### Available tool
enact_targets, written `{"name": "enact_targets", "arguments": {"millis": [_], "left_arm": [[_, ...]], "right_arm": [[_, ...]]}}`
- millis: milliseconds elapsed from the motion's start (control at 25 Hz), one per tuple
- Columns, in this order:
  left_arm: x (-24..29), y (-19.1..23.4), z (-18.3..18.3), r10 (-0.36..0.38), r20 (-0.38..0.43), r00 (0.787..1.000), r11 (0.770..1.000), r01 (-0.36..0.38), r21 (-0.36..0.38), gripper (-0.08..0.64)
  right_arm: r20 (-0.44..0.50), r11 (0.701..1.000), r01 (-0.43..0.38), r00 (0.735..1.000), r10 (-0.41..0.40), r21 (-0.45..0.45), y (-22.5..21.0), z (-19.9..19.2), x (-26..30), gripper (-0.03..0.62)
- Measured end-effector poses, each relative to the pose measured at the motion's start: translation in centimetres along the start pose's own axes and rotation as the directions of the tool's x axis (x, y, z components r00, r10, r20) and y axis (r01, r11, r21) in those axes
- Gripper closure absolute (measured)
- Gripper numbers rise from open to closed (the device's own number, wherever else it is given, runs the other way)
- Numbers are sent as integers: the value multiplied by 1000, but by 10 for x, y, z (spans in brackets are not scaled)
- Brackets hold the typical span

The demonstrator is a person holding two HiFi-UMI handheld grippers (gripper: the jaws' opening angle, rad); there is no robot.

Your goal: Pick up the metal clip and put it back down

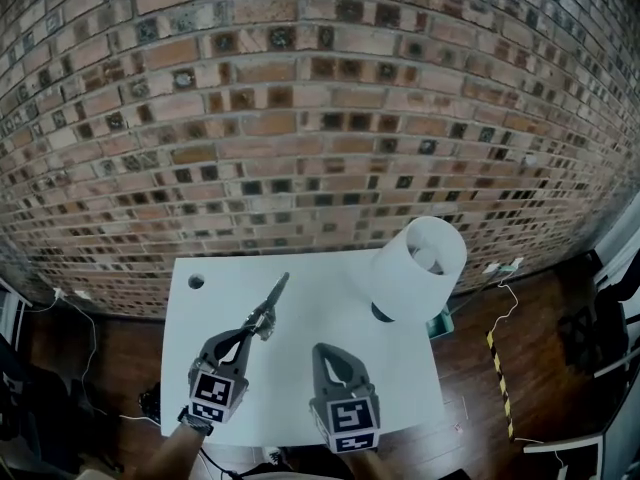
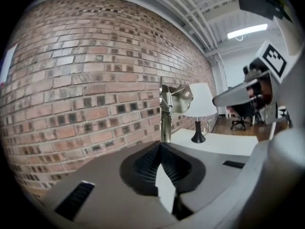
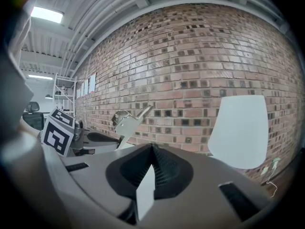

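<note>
The metal clip (image 1: pixel 274 298) is a long silvery spring clamp. My left gripper (image 1: pixel 258 321) is shut on its near end and holds it over the white table (image 1: pixel 400 368), with the clip pointing away toward the brick wall. In the left gripper view the clip (image 2: pixel 166 112) rises straight out of the closed jaws of the left gripper (image 2: pixel 162 144), its spring and flat plate at the top. My right gripper (image 1: pixel 323 351) rests over the table to the right, shut with nothing in it. From the right gripper view its jaws (image 3: pixel 152 147) meet, and the clip (image 3: pixel 127 121) shows off to the left.
A white table lamp (image 1: pixel 420 266) with a black base stands at the table's back right corner. A round cable hole (image 1: pixel 196 281) is at the back left. The brick wall (image 1: pixel 300 118) stands right behind the table. Cables lie on the wooden floor (image 1: pixel 500 328).
</note>
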State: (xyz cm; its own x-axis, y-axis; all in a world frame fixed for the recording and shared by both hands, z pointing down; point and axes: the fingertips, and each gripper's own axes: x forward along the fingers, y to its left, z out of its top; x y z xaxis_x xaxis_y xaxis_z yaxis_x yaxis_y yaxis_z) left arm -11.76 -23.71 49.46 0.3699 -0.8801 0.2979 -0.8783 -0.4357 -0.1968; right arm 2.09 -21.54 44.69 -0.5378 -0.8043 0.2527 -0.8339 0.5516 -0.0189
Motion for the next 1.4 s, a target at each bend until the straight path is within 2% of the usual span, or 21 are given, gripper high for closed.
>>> {"name": "enact_targets", "arguments": {"millis": [160, 280, 320, 360, 440, 520, 560, 840, 960, 1080, 1200, 1240, 1400], "left_arm": [[17, 2, -13, 4, -61, 998, 987, 6, 163, 537], [33, 10, -31, 30, -118, 993, 960, 4, 279, 536], [39, 12, -36, 41, -136, 990, 941, 8, 339, 536], [47, 14, -42, 52, -154, 987, 911, 16, 413, 537], [63, 14, -58, 70, -194, 978, 829, 51, 557, 536], [75, 12, -77, 77, -235, 969, 757, 97, 646, 535], [81, 11, -84, 79, -251, 965, 733, 115, 670, 535], [115, 6, -134, 67, -318, 946, 589, 220, 778, 535], [125, 10, -152, 79, -345, 935, 550, 248, 798, 535], [132, 10, -161, 76, -364, 928, 530, 271, 803, 535], [139, 7, -166, 73, -360, 930, 489, 281, 826, 535], [141, 5, -169, 64, -359, 931, 482, 286, 828, 535], [144, -2, -177, 40, -376, 926, 482, 311, 819, 537]], "right_arm": [[-5, 1000, 4, 1000, -4, 12, -5, -4, 5, 609], [-13, 1000, 13, 1000, -12, 24, -11, -10, 9, 609], [-17, 1000, 15, 1000, -15, 28, -13, -12, 11, 609], [-21, 999, 17, 1000, -17, 31, -16, -14, 13, 609], [-30, 999, 19, 999, -17, 37, -20, -17, 18, 609], [-37, 999, 14, 999, -12, 38, -22, -20, 24, 609], [-38, 999, 11, 999, -10, 38, -23, -20, 27, 609], [-50, 999, 18, 999, -16, 40, -39, -27, 43, 609], [-65, 999, 20, 998, -17, 45, -45, -33, 47, 609], [-78, 998, 23, 997, -19, 55, -51, -40, 50, 609], [-90, 998, 27, 996, -21, 63, -58, -48, 54, 609], [-93, 998, 25, 995, -19, 65, -59, -49, 56, 609], [-94, 996, 9, 996, 0, 88, -58, -49, 64, 609]]}}
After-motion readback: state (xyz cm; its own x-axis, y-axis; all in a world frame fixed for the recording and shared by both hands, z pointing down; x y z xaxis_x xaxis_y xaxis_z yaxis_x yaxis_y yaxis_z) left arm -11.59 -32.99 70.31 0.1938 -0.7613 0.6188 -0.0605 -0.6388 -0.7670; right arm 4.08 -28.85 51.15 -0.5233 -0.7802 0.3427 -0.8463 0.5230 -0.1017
